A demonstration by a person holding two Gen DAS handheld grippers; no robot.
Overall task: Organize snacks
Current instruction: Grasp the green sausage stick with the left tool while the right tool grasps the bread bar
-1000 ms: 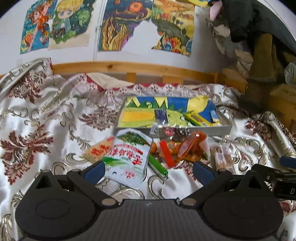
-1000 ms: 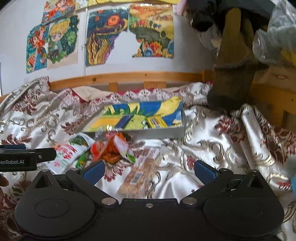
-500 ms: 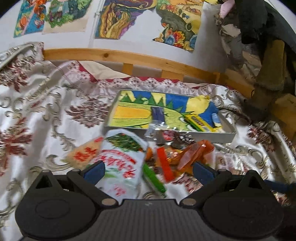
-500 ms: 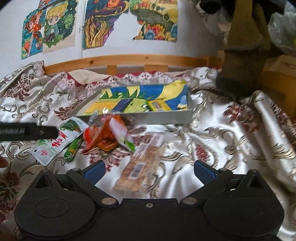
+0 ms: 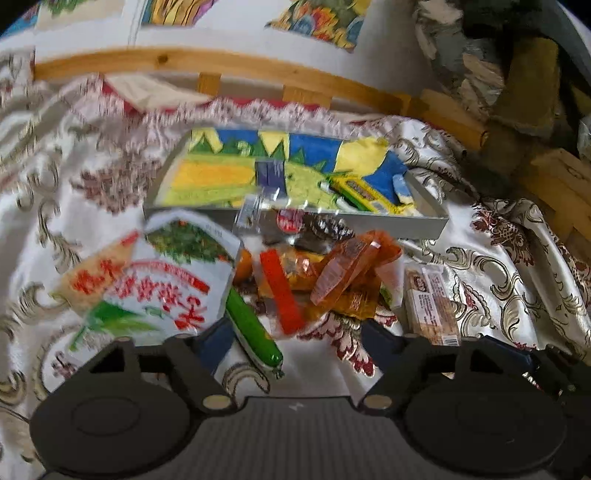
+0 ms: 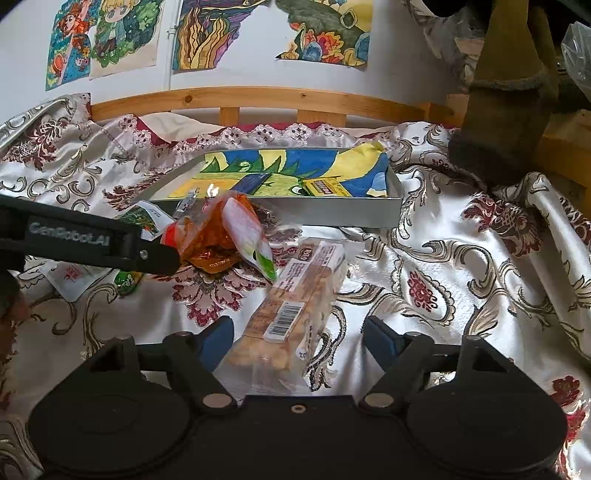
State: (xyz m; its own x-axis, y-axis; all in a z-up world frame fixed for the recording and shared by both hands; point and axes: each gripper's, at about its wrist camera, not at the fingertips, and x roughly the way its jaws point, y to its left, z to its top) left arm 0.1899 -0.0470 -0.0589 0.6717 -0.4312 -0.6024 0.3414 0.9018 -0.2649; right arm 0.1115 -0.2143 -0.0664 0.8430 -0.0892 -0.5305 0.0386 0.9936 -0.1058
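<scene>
A shallow grey tray (image 5: 424, 223) with a colourful lining lies on the bed; it also shows in the right wrist view (image 6: 369, 210). Loose snacks lie in front of it: a white and green packet (image 5: 177, 273), a green sausage stick (image 5: 251, 328), a red stick (image 5: 282, 295), orange wrappers (image 5: 351, 266) and a clear cracker pack (image 5: 432, 306). My left gripper (image 5: 297, 341) is open, low over the green stick. My right gripper (image 6: 299, 338) is open around the near end of the cracker pack (image 6: 299, 295). The left gripper's side (image 6: 92, 240) shows in the right wrist view.
The bed has a patterned satin cover (image 6: 461, 266). A wooden rail (image 6: 258, 99) and a wall with drawings (image 6: 207, 33) stand behind the tray. Dark clothing and boxes (image 6: 509, 110) are piled at the right. The tray holds a yellow box (image 5: 365, 192) and a dark packet (image 5: 271, 173).
Both grippers have moved forward and down toward the snacks. The cracker pack now lies between the right gripper's open fingers. The left gripper has come over the green stick.
</scene>
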